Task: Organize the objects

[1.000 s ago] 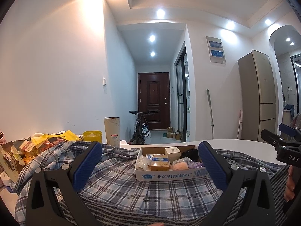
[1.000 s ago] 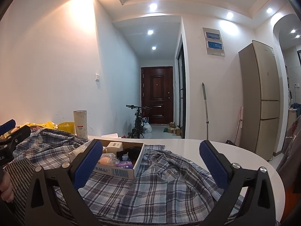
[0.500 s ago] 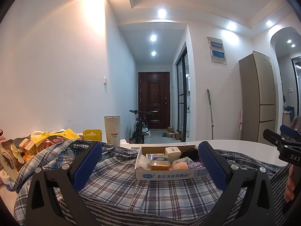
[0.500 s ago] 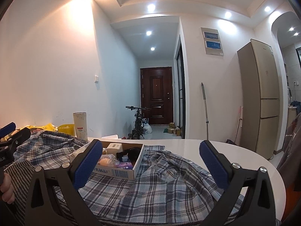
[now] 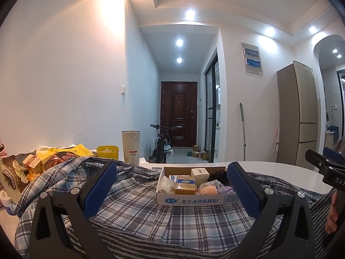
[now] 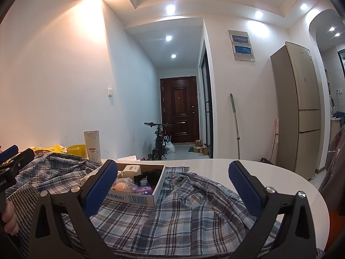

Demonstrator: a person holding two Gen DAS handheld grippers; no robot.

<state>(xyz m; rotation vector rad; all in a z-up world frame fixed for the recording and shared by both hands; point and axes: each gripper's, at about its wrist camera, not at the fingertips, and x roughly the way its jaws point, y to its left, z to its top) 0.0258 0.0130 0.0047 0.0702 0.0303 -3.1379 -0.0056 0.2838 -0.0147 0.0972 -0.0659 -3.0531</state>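
A shallow cardboard box (image 5: pixel 194 199) (image 6: pixel 138 198) full of small items, among them a yellow packet (image 5: pixel 185 186) and a white carton (image 5: pixel 200 173), rests on a crumpled blue plaid shirt (image 5: pixel 133 211) (image 6: pixel 172 215) spread over the white table (image 6: pixel 269 177). My left gripper (image 5: pixel 171 185) hovers open just in front of the box, nothing between its blue pads. My right gripper (image 6: pixel 172 185) is open too, to the right of the box, over the shirt. Each gripper appears at the edge of the other's view, held by a hand (image 5: pixel 331 215).
Snack bags and packets (image 5: pixel 32 164) pile up at the far left of the table, with a yellow tub (image 5: pixel 107 152) and a tall paper cylinder (image 5: pixel 131 146) behind the shirt. A striped grey cloth (image 5: pixel 151 246) lies nearest me. Beyond stand a fridge (image 6: pixel 297 118) and a bicycle (image 6: pixel 159 142).
Both views have tilted up very slightly. Box, shirt and both open grippers keep their places.
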